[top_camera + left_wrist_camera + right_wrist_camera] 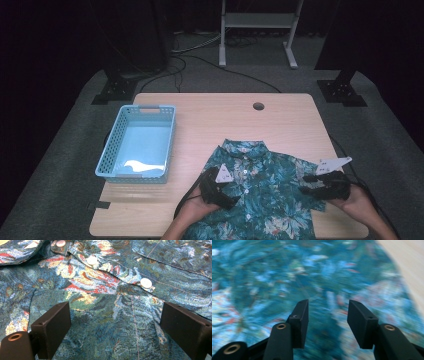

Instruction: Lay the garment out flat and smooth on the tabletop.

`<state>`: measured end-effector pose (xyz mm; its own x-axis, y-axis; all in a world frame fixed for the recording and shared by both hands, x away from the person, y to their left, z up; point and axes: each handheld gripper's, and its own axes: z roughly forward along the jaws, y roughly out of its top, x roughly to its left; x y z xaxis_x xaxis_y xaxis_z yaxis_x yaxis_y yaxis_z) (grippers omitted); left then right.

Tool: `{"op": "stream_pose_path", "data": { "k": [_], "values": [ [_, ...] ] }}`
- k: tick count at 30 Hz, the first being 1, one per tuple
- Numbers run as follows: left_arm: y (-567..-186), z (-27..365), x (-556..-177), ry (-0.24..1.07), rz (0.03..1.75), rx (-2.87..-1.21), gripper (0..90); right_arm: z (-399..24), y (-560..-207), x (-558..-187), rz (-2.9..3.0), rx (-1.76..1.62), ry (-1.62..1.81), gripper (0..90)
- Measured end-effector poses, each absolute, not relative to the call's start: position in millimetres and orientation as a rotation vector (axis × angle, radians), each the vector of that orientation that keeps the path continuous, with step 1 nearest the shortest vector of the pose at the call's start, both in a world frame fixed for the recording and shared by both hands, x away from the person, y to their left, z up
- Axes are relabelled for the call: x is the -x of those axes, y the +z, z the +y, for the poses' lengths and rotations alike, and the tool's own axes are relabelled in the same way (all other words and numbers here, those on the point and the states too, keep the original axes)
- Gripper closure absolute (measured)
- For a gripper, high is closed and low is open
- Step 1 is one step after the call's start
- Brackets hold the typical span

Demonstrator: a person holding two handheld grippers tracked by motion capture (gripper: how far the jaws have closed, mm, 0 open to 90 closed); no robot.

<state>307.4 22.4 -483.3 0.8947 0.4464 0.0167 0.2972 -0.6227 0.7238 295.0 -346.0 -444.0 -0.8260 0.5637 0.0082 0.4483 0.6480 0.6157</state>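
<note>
A teal floral short-sleeved shirt (265, 190) lies flat and buttoned at the table's near edge, collar pointing away. My left gripper (231, 201) rests on the shirt's left front, held by a hand from below. In the left gripper view the gripper (115, 312) stands wide open just above the cloth (100, 285), near the white buttons (146, 283). My right gripper (304, 184) is at the shirt's right sleeve. In the right gripper view, which is blurred, it (328, 303) is open over the fabric (287, 277) with nothing between the jaws.
A light blue plastic basket (148, 107) stands at the left of the wooden table (225, 115). A round cable hole (258, 106) sits near the far edge. Bare wood (407, 265) lies just beyond the sleeve. Stand legs and cables cross the floor behind the table.
</note>
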Motion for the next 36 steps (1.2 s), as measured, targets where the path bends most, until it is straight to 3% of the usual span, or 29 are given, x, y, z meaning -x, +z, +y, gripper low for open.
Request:
{"op": "stream_pose_path", "data": {
  "k": [8, 10, 15, 21, 31, 36],
  "values": [
    [-480.2, 19.2, -308.1, 0.245, 0.537, -2.306, 10.2, -312.5, -456.1, -278.7, 2.753, -0.718, 0.942, 47.6],
    [-477.8, 17.1, -307.1, 0.242, 0.507, -2.321, 17.4, -307.9, -459.8, -277.3, 2.766, -0.710, 0.942, 45.0],
    [-474.8, 8.7, -304.1, 0.234, 0.434, -2.344, 24.0, -304.4, -468.0, -276.2, 2.750, -0.733, 0.969, 37.2],
    [-470.5, 1.5, -308.7, 0.171, 0.361, -2.374, 47.7, -309.8, -471.4, -275.1, 2.711, -0.742, 1.009, 35.5],
    [-465.1, -12.7, -315.9, 0.202, 0.337, -2.428, 85.7, -321.6, -472.3, -277.5, 2.699, -0.725, 1.010, 37.9],
    [-458.8, -12.7, -320.8, 0.225, 0.342, -2.447, 87.8, -333.9, -472.5, -278.8, 2.688, -0.735, 1.003, 37.9]
  ]
}}
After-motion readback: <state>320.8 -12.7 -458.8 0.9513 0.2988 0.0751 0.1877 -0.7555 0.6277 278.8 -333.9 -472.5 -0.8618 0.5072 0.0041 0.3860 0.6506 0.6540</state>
